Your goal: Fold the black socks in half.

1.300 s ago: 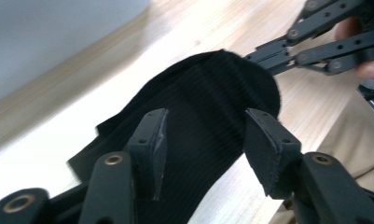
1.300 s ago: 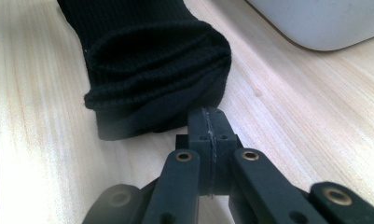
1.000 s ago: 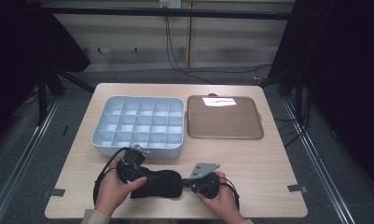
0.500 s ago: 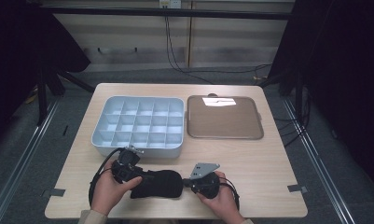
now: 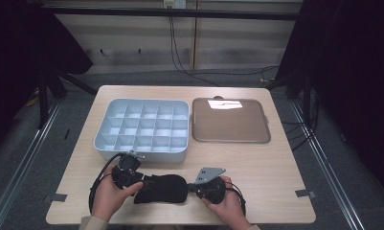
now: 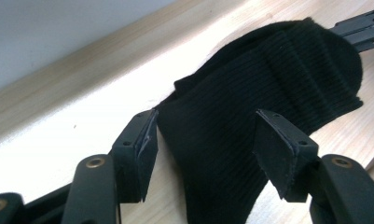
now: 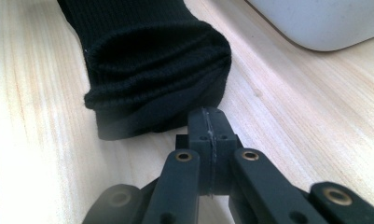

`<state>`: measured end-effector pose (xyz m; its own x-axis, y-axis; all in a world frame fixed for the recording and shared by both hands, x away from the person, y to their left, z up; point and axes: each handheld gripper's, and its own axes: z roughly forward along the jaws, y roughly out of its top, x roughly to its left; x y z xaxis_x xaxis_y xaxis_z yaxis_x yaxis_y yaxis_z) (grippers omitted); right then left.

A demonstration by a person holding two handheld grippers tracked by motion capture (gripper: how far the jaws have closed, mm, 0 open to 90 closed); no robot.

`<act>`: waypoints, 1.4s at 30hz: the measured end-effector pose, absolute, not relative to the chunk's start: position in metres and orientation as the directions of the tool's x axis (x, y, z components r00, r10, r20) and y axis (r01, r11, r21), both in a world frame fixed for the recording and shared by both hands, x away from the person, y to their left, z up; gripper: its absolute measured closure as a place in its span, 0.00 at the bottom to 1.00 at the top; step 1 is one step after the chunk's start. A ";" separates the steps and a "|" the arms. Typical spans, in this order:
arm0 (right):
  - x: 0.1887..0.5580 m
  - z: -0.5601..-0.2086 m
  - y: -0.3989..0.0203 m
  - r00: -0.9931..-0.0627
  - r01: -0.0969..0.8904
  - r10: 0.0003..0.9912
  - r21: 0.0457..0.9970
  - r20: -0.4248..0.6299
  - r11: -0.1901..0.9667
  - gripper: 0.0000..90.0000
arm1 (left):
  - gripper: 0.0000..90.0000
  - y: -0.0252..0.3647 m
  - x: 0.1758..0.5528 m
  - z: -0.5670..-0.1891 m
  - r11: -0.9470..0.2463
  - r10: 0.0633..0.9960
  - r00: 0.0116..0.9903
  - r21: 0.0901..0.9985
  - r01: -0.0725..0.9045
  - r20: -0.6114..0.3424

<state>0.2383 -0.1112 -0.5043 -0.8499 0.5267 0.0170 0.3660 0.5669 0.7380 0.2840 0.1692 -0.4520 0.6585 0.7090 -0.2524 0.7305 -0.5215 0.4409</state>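
Note:
A folded black ribbed sock (image 5: 161,188) lies on the wooden table near its front edge, between both hands. My left gripper (image 5: 140,179) is at the sock's left end. In the left gripper view it (image 6: 208,140) stands open, its pads (image 6: 145,140) on either side of the sock (image 6: 250,93), which passes between them. My right gripper (image 5: 192,187) is at the sock's right end. In the right gripper view it (image 7: 208,122) is shut, its tips right at the lower edge of the sock's cuff (image 7: 152,60); no fabric shows between the pads.
A grey tray (image 5: 141,154) with several compartments stands just behind the sock, close to the left gripper. A flat brown tray (image 5: 230,122) lies to its right. Bare table (image 5: 276,172) stretches to the right of the right hand.
My left gripper has shifted slightly left and toward the person, staying at the sock's left end. The right gripper and the sock have hardly moved.

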 end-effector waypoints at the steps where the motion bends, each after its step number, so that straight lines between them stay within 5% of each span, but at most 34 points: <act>1: 0.238 -0.504 -0.111 -0.850 0.366 0.527 0.738 0.017 0.567 1.00 | 0.45 0.170 0.284 -0.453 -0.518 0.712 0.655 0.438 0.734 -0.255; 42: 0.238 -0.504 -0.110 -0.851 0.363 0.525 0.737 0.013 0.570 1.00 | 0.57 0.175 0.280 -0.472 -0.539 0.732 0.643 0.385 0.749 -0.227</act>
<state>0.2376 -0.1103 -0.5040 -0.8508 0.5254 0.0129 0.3631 0.5700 0.7370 0.2801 0.1750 -0.4719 0.6429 0.7316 -0.2269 0.7493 -0.5391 0.3847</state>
